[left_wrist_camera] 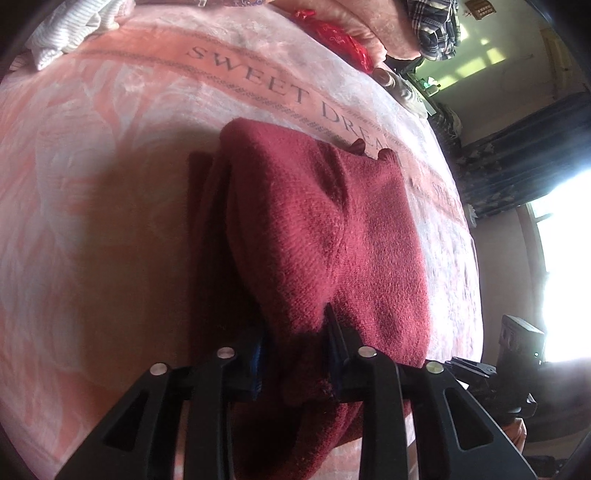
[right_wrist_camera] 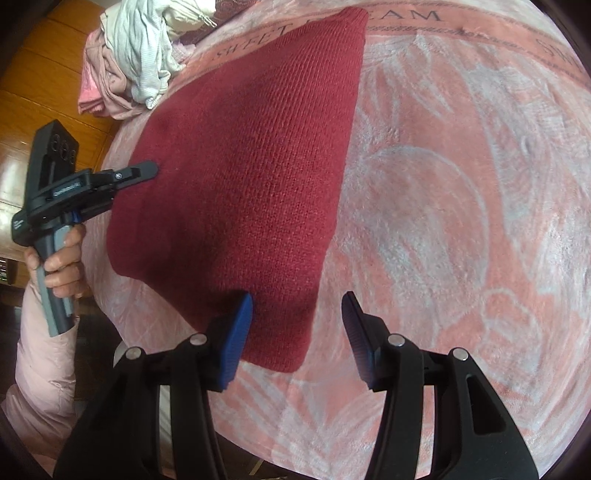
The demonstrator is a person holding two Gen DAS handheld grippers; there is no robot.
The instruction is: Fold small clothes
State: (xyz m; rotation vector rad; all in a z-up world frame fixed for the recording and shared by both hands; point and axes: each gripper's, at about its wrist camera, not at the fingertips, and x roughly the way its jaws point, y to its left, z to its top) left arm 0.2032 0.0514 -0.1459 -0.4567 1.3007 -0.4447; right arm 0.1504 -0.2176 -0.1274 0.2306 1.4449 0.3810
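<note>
A dark red knit garment (left_wrist_camera: 317,229) (right_wrist_camera: 251,155) lies folded on the pink blanket (right_wrist_camera: 461,221) printed "SWEET DREAM". In the left wrist view my left gripper (left_wrist_camera: 293,321) is at the garment's near edge, with a ridge of the knit bunched between its fingers and touching both pads. Seen from the right wrist view, the left gripper's upper finger (right_wrist_camera: 146,170) lies on the garment's left edge. My right gripper (right_wrist_camera: 298,295) stands open above the garment's near corner. Its left pad (right_wrist_camera: 238,332) is over the knit and its right finger (right_wrist_camera: 356,332) is over bare blanket.
A heap of pale striped and pink clothes (right_wrist_camera: 140,55) (left_wrist_camera: 74,33) lies at the bed's far corner. A red packet (left_wrist_camera: 340,40) and a plaid garment (left_wrist_camera: 436,29) sit at the far edge. A hand in a pink sleeve (right_wrist_camera: 55,266) holds the left gripper, over wooden floor (right_wrist_camera: 44,85).
</note>
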